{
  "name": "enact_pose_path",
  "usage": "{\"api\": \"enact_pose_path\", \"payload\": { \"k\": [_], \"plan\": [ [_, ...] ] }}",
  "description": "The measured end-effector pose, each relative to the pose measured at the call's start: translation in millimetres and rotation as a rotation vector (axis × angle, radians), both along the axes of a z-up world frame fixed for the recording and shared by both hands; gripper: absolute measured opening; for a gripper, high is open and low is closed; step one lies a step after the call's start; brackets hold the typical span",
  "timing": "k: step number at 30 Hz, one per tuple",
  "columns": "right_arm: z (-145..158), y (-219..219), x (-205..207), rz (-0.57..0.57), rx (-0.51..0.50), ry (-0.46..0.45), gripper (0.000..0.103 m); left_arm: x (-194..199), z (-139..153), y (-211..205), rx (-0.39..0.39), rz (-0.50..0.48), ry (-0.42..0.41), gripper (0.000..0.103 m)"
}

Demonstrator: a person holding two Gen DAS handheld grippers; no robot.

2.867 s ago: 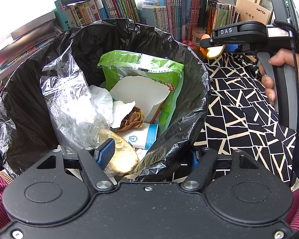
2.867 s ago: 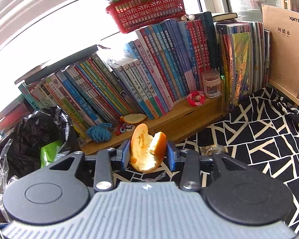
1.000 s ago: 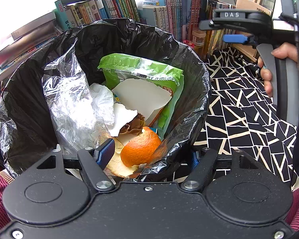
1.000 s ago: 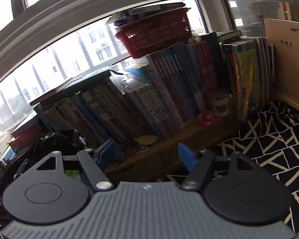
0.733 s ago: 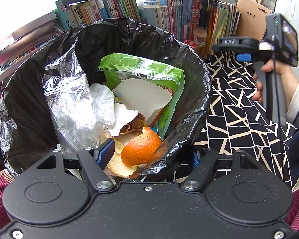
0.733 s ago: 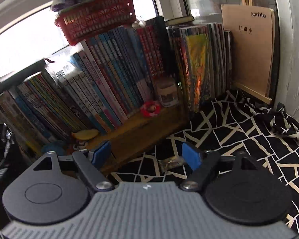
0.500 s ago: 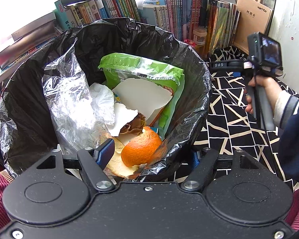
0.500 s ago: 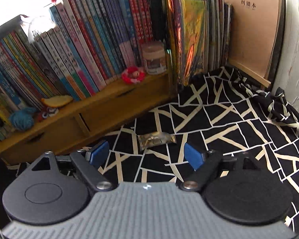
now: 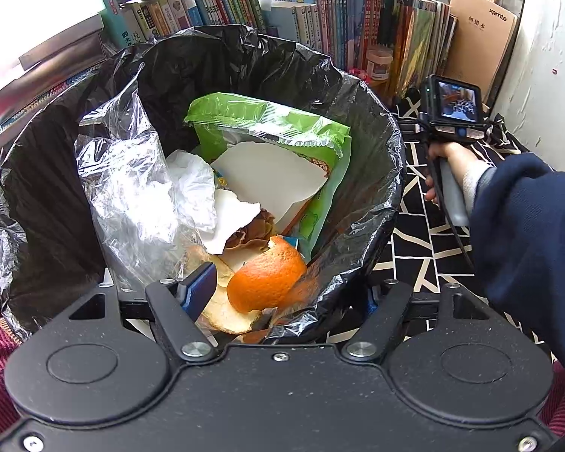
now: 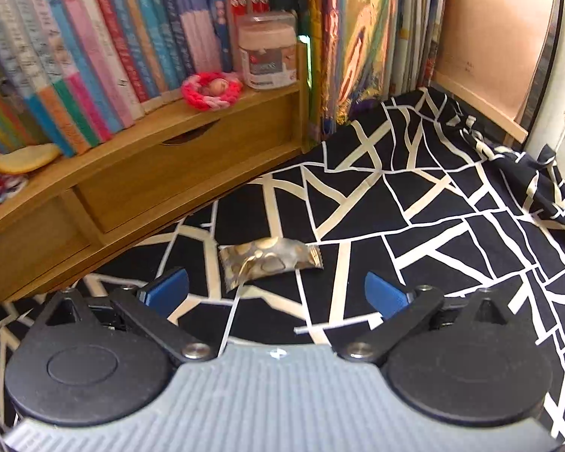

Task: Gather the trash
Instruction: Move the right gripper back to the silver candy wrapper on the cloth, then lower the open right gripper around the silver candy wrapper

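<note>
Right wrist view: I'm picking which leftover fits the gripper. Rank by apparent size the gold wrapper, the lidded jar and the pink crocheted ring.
1. Gold wrapper, widest in frame, though nearest the camera.
2. Lidded jar, on the shelf further back.
3. Pink crocheted ring, smallest, beside the jar.

Bin liner [image 9: 245,71]: glossy black plastic, crinkled.
Snack bag [image 9: 271,124]: bright green, with a clear panel.
Torn paper sheet [image 9: 271,180]: plain white.
Orange peel [image 9: 265,282]: vivid orange outside, pale cream inside.
Loose plastic film [image 9: 132,192]: clear, with white glare.
Candy wrapper [image 10: 269,260]: shiny gold and silver, with rounded spots.
Tablecloth [image 10: 433,226]: black, crossed by cream lines in an irregular, cracked pattern.
Wooden shelf [image 10: 177,162]: honey brown.
Crocheted ring [image 10: 209,90]: red and pink.
Finger pads of the right gripper [image 10: 384,295]: blue, on black arms.
Sleeve [image 9: 527,248]: navy blue.
</note>
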State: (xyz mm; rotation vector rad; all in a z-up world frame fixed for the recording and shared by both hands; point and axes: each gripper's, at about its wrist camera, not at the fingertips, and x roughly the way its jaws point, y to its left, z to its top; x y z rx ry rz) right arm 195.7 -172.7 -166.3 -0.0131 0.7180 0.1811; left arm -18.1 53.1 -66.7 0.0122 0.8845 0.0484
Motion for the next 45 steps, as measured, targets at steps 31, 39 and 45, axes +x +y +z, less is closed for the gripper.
{"api": "enact_pose_path", "payload": {
  "k": [31,39,45],
  "plan": [
    [-41.3,11.6,45.0,-0.062,-0.023,0.007,0.103,1.6,-2.4,-4.8,0.017,-0.006,-0.002,0.073],
    [-41.6,13.0,40.3,-0.066,-0.024,-0.004,0.103,1.9,-2.5,-4.4,0.016,-0.007,-0.001,0.073],
    [-40.8,12.8,30.1,-0.042,-0.021,-0.036,0.090,2.3,-2.7,-4.1,0.015,-0.008,0.000,0.074]
  ]
}}
